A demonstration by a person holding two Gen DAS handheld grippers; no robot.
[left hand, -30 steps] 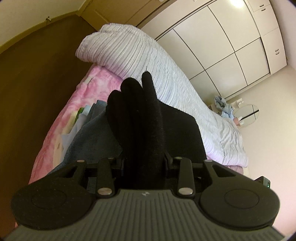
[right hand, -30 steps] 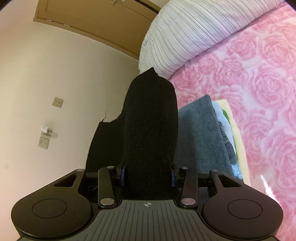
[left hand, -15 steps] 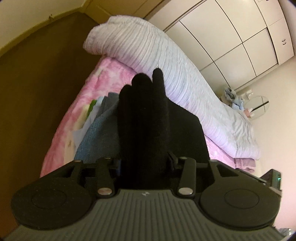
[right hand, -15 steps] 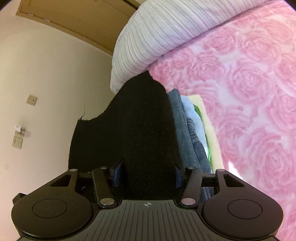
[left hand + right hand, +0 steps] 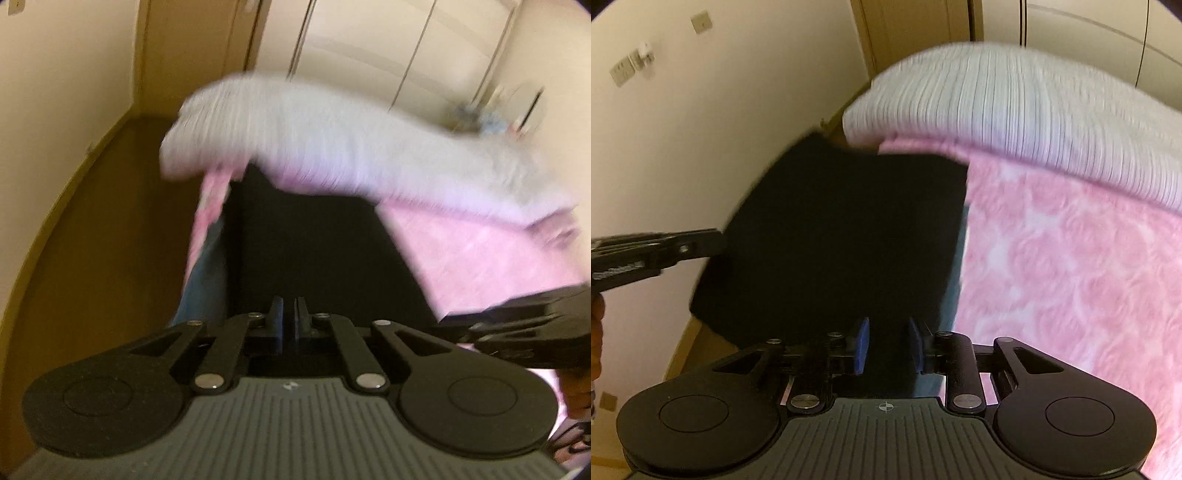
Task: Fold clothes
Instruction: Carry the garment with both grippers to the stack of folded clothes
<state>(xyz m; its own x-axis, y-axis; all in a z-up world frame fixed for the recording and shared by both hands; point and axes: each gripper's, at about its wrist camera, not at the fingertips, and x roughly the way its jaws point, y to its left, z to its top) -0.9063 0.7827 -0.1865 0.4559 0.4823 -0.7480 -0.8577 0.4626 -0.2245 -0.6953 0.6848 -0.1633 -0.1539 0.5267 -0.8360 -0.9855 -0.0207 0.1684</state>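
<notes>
The black garment (image 5: 846, 229) lies folded flat on a stack of clothes at the near left corner of the bed, its far edge reaching toward the rolled duvet; in the left wrist view the same dark cloth (image 5: 314, 254) spreads just ahead of the fingers. Under it a blue-grey denim piece (image 5: 205, 280) shows along the left side, and a thin strip of that denim (image 5: 955, 295) shows at its right edge in the right wrist view. The left gripper (image 5: 289, 317) sits at the near edge of the garment with its blue pads pressed almost together and nothing visibly pinched between them. The right gripper (image 5: 884, 345) hangs just above the near edge of the cloth, its blue pads parted and empty. Each tool appears at the side of the other's view. A pink rose-patterned blanket (image 5: 1071, 266) covers the bed to the right of the stack. A white striped duvet (image 5: 1015, 107) lies rolled along the far side. Both views are blurred by motion. Pale wardrobe doors (image 5: 388, 48) stand beyond the bed.
</notes>
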